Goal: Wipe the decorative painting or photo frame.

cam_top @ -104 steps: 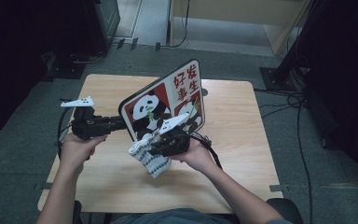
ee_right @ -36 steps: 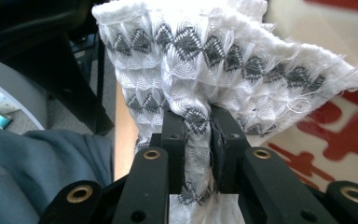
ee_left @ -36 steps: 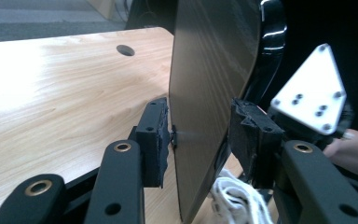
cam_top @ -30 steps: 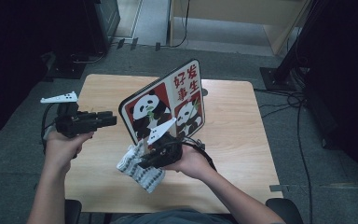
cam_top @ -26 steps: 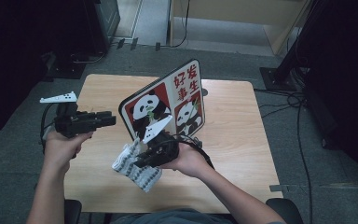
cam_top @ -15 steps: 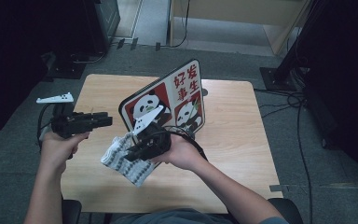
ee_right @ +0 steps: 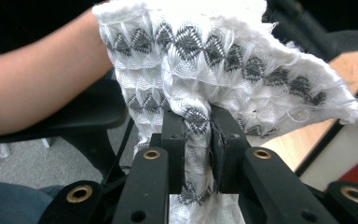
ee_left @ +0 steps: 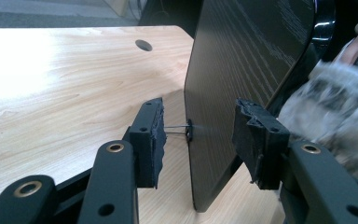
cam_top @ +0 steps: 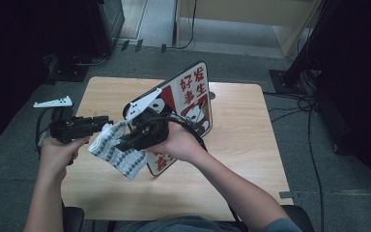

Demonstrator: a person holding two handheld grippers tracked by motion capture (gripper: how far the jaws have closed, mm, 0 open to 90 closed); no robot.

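We see our right tongs (ee_right: 196, 135) clamped on a white cloth with grey zigzag bands (cam_top: 117, 152), held up above the counter (cam_top: 241, 145) just in front of the panda sign board (cam_top: 189, 104). The cloth's long axis slants from its upper end near our left tongs (cam_top: 102, 121) down and right to its free lower end. Our left tongs (ee_left: 196, 133) have just been opening and stand apart with nothing pressed between them, the cloth just beside them.
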